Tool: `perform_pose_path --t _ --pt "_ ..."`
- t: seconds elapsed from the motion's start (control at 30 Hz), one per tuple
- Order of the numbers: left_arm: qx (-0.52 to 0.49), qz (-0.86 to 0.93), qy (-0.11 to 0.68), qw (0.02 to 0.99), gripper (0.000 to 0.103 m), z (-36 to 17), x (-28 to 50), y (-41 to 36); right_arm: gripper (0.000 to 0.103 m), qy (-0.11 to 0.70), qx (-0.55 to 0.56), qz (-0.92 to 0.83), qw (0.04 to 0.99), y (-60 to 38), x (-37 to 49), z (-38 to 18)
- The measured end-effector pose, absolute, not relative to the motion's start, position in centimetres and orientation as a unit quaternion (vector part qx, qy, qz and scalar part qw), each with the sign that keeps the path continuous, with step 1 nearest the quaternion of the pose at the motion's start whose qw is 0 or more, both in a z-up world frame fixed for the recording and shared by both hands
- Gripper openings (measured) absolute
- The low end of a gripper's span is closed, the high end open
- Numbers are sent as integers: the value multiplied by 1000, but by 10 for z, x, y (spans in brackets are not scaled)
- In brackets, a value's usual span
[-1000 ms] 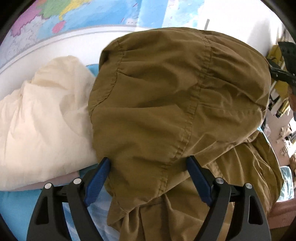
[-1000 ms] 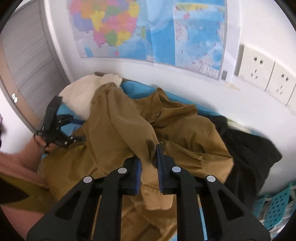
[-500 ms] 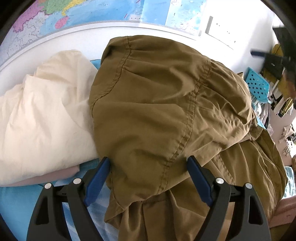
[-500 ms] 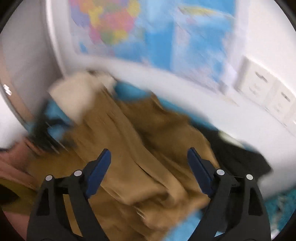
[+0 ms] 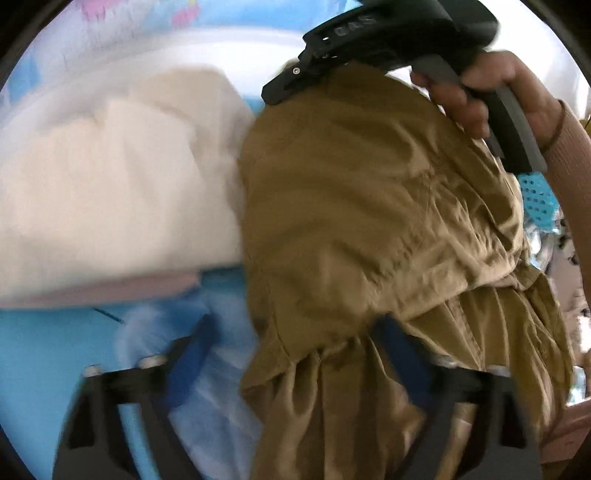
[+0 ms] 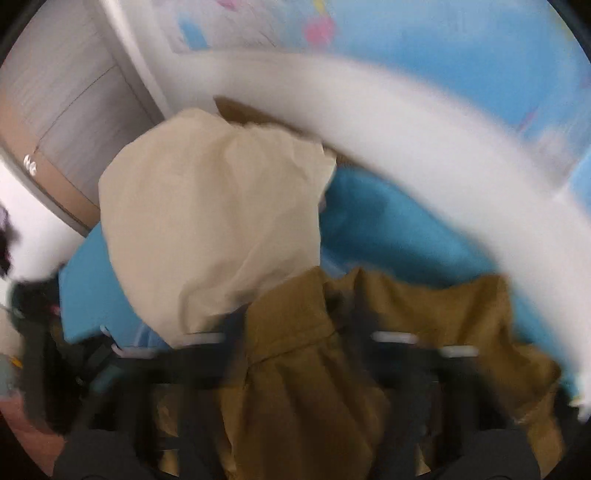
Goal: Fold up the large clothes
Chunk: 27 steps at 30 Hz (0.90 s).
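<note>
A large olive-brown garment [image 5: 369, 229] lies bunched on the blue bed sheet [image 5: 44, 354]. My left gripper [image 5: 295, 343] is open, its blue-padded fingers [image 5: 192, 350] on either side of the garment's lower edge, not clamping it. The right gripper body [image 5: 369, 37], held in a hand, hovers over the garment's far top in the left wrist view. In the blurred right wrist view the garment [image 6: 295, 369] lies between the spread fingers of my right gripper [image 6: 295, 332], which looks open.
A cream garment [image 5: 110, 177] is heaped to the left of the brown one, also in the right wrist view [image 6: 214, 229]. A world map [image 6: 406, 33] hangs on the white wall behind. A blue perforated basket [image 5: 535, 199] stands at the right.
My right gripper let go of the brown fabric, opened and swung left over the top of the garment toward the cream pile. My left gripper stayed open at the lower edge.
</note>
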<state>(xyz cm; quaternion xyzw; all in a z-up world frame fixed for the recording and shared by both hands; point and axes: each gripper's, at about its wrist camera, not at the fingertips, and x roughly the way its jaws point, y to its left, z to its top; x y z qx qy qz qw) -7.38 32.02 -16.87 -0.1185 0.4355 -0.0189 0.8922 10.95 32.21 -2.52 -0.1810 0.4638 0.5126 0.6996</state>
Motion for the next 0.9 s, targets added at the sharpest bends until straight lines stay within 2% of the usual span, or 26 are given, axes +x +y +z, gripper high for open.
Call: perform_pose_path --t 0.07,0.13,0.2,0.27,0.33,0.4,0.47,0.5,0.53,0.57,0.6,0.7,0.8,0.9 --pt "-122 -26 429 895 42 -172 -76 320 10 479 -129 532 686 312 124 -27" --pt "-99 -21 428 898 26 -172 -80 316 8 476 -45 561 676 294 137 -16" --pt "-118 -39 426 896 16 -171 -83 319 8 463 44 581 668 274 153 -9" --pt "-122 -36 432 893 15 -171 -84 319 9 465 25 570 677 279 155 -20" --pt "-124 -32 433 892 15 -172 -87 320 18 476 -44 525 704 295 153 -44" --pt "-128 -28 434 891 15 -171 -90 321 56 505 -70 487 709 303 159 -69" --pt "-129 -27 435 891 17 -168 -96 327 59 491 -68 458 738 296 164 -76" --pt "-122 -25 434 892 22 -165 -101 327 63 490 -57 458 740 290 165 -74" --pt "-113 -24 431 895 31 -161 -104 329 66 479 -42 452 751 279 164 -64" --pt "-107 -28 426 898 36 -156 -105 327 66 461 -32 455 761 266 160 -50" --pt "-98 -39 414 904 48 -146 -110 326 65 440 -27 465 768 254 154 -37" --pt "-77 -62 379 920 63 -122 -115 319 69 367 -39 475 799 194 125 7" --pt "-50 -77 357 930 64 -102 -99 302 69 325 -59 456 826 126 102 25" --pt "-14 -78 346 935 64 -91 -62 285 72 310 -80 396 861 64 85 17"
